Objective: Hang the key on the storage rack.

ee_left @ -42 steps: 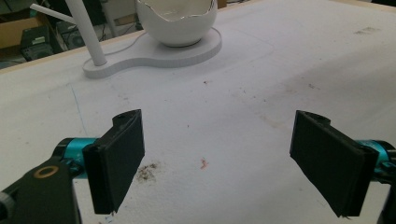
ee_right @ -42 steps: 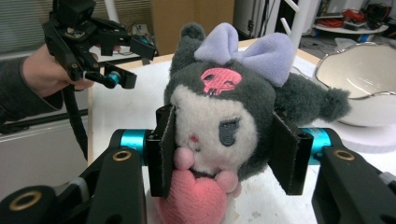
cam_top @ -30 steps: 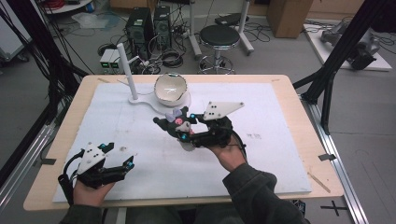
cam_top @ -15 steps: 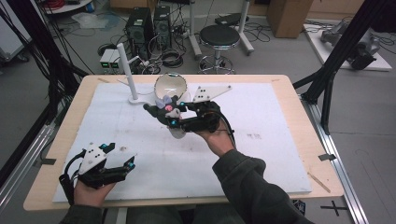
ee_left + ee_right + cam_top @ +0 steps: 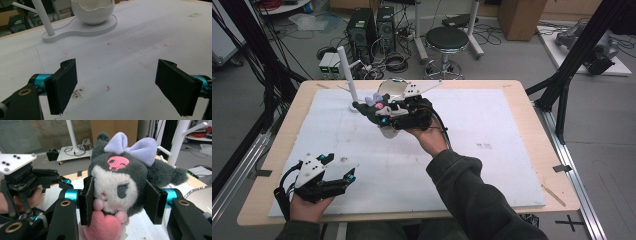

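Observation:
A dark grey plush toy (image 5: 117, 177) with a lilac bow, a pink skull mark and a pink heart sits squeezed between the jaws of my right gripper (image 5: 122, 202), which is shut on it. In the high view my right gripper (image 5: 384, 115) holds the plush toy (image 5: 379, 107) above the mat, just in front of the white egg-shaped bowl (image 5: 393, 88). My left gripper (image 5: 339, 167) rests open near the front left corner of the mat. Its jaws stand wide apart in the left gripper view (image 5: 117, 85), with the bowl (image 5: 92, 12) farther off on its white base (image 5: 75, 28).
A white pole (image 5: 348, 75) rises from the bowl's base at the back left. A white mat (image 5: 492, 140) covers the wooden table (image 5: 532, 95). Beyond the table stand a stool (image 5: 447, 40) and computer towers (image 5: 362, 27). Black frame posts (image 5: 577, 60) flank the table.
My right gripper has carried the plush toy away from me and to the left, up beside the bowl and pole. The left gripper has stayed put, open.

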Demonstrator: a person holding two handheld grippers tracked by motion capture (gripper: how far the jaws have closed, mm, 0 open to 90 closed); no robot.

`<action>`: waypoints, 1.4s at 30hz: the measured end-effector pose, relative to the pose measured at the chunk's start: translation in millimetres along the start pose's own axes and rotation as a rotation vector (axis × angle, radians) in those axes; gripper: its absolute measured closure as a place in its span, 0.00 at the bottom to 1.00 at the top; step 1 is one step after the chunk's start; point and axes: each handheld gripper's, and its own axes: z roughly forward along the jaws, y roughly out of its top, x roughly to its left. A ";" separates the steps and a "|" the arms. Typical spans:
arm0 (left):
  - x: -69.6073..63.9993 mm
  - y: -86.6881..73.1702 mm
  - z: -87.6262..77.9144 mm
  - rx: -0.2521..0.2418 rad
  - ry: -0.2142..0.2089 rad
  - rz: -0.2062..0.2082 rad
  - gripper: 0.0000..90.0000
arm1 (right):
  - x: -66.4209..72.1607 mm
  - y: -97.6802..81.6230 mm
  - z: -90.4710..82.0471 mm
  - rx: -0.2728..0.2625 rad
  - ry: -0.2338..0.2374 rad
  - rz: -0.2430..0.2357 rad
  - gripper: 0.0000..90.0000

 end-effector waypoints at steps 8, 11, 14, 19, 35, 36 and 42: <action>0.9 -0.8 -1.5 0.004 0.001 0.001 0.20 | -8.7 8.0 13.4 -0.006 -0.011 -0.001 0.54; -0.3 -0.6 -1.1 0.002 0.001 0.005 0.20 | -11.3 11.3 20.3 0.003 -0.010 -0.001 0.54; -0.7 -0.5 -1.1 0.003 0.001 0.006 0.20 | -12.8 14.6 25.9 0.007 -0.011 -0.003 0.54; -1.0 -0.8 -1.4 0.006 -0.003 0.010 0.20 | -16.8 20.2 34.8 0.018 -0.008 0.004 0.55; -0.7 -0.7 -0.9 0.008 -0.001 0.015 0.20 | -36.5 39.8 57.0 0.021 -0.019 0.027 0.55; -0.9 -0.7 -0.6 0.006 -0.002 0.015 0.20 | -38.1 40.2 59.1 0.026 -0.019 0.030 0.55; -1.0 -0.7 -0.6 0.009 -0.002 0.016 0.20 | -43.2 43.8 66.8 0.032 -0.029 0.040 0.55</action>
